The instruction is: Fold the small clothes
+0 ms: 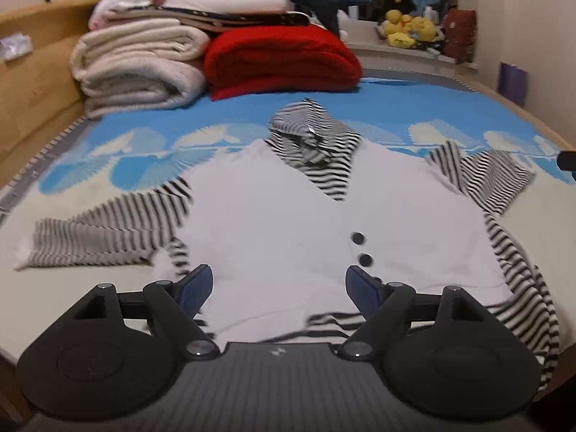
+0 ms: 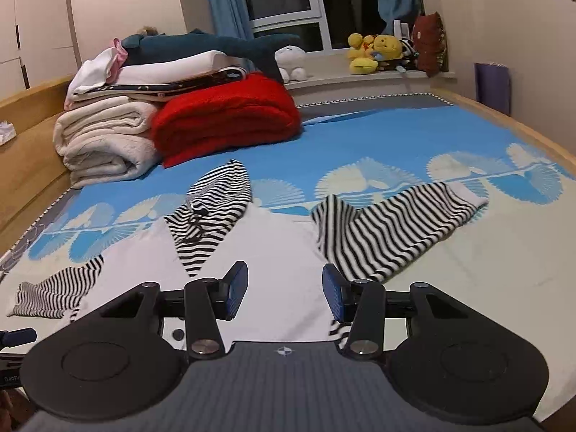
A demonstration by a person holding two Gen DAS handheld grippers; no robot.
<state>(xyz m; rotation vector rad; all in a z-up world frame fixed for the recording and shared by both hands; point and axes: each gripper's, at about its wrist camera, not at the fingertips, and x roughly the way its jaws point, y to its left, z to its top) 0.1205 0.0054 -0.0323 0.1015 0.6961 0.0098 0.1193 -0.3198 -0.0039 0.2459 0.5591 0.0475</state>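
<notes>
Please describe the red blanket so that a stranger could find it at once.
Look at the far end of the bed, near the window. There a stack of folded bedding stands, and the red blanket lies folded beside it. It is the only red thing on the bed; its neighbours are cream and white.

No legible txt/labels anywhere; tiny print on device at right-wrist view's left edge (image 2: 7,379) unreadable.

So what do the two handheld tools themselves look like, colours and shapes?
Both look alike. The left tool has two black linkage arms on round black discs, silver pivot bolts, and blue ribbed pads on its fingers, over a dark grey ribbed body with a small round mark. The right tool matches, with blue ribbed pads too. No cables or sleeves show.
</notes>
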